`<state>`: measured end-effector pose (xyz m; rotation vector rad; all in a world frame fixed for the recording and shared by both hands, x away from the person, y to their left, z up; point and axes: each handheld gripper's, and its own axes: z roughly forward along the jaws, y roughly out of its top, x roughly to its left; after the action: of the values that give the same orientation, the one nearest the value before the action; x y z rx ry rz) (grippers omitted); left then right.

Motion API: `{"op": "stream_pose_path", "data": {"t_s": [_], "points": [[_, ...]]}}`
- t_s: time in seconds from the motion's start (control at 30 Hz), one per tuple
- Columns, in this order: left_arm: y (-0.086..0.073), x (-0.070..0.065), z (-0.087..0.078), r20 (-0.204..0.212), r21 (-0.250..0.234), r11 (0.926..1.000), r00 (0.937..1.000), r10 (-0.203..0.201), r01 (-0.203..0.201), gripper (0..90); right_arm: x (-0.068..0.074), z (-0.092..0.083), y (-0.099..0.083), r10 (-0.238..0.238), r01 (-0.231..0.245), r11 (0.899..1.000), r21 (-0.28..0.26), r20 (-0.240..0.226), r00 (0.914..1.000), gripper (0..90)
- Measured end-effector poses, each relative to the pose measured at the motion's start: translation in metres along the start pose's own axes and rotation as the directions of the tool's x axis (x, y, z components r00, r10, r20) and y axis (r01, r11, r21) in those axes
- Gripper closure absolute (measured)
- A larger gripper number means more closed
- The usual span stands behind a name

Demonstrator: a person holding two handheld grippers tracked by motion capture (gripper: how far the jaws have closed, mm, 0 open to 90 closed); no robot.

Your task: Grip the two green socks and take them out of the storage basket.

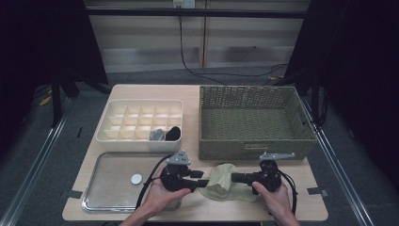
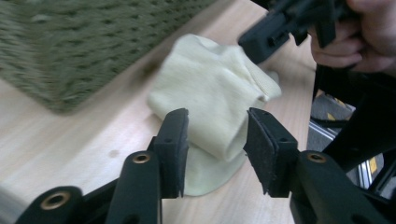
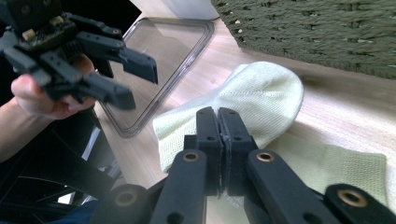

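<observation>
Left gripper [image 1: 201, 178]: jaws half spread, straddling the sock's near fold, pads not pressing.
Right gripper [image 1: 234, 177]: jaws pressed together, nothing visibly between them.
Sock [image 1: 225, 183]: table's front edge, before the basket [image 1: 254, 123].
Risk: a shallow bite may catch one layer, so the fold slips open.

one pale wooden worktop [image 1: 282, 207]. two black hand-held grippers: the left gripper [image 1: 203, 178] and the right gripper [image 1: 234, 177]. one pale yellow-green knitted sock [image 1: 226, 184], folded over itself. one olive-green woven rectangular basket [image 1: 254, 143]. one cream plastic organiser box [image 1: 141, 143] split into small square compartments, too small to count surely. in it, two small items: one grey bundle [image 1: 156, 135] and one black bundle [image 1: 173, 133]. one clear rectangular tray [image 1: 106, 188] with one small white round disc [image 1: 136, 179] on it.
</observation>
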<state>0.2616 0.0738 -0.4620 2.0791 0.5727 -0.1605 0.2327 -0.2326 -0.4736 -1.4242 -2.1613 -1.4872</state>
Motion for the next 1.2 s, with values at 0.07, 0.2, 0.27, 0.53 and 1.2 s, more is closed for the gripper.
{"op": "stream_pose_path", "data": {"t_s": [0.07,0.2,0.27,0.53,1.2], "points": [[-0.002,-0.003,0.005,0.001,0.008,0.9999,0.9999,0.012,-0.012,55.3,0.0,0.0,0.0,0.0,0.0,1.0,0.001,0.0,1.0,88.2],[-0.007,-0.005,0.018,0.002,0.046,0.9985,0.9996,0.029,-0.029,52.6,0.0,0.002,-0.001,0.001,-0.001,1.0,0.006,0.0,1.0,88.1],[-0.009,-0.006,0.023,-0.008,0.062,0.9974,0.9993,0.037,-0.036,53.6,0.0,0.002,-0.001,0.001,-0.001,1.0,0.01,-0.002,1.0,88.0],[-0.012,0.002,0.027,-0.051,0.076,0.9953,0.9967,0.063,-0.059,72.1,0.0,0.002,-0.002,-0.002,0.002,1.0,0.014,-0.004,1.0,87.8],[0.009,-0.007,-0.005,0.073,-0.016,0.9992,0.9967,-0.035,0.036,88.5,0.013,-0.001,0.003,-0.069,0.068,0.997,-0.022,-0.03,0.9972,71.8]]}}
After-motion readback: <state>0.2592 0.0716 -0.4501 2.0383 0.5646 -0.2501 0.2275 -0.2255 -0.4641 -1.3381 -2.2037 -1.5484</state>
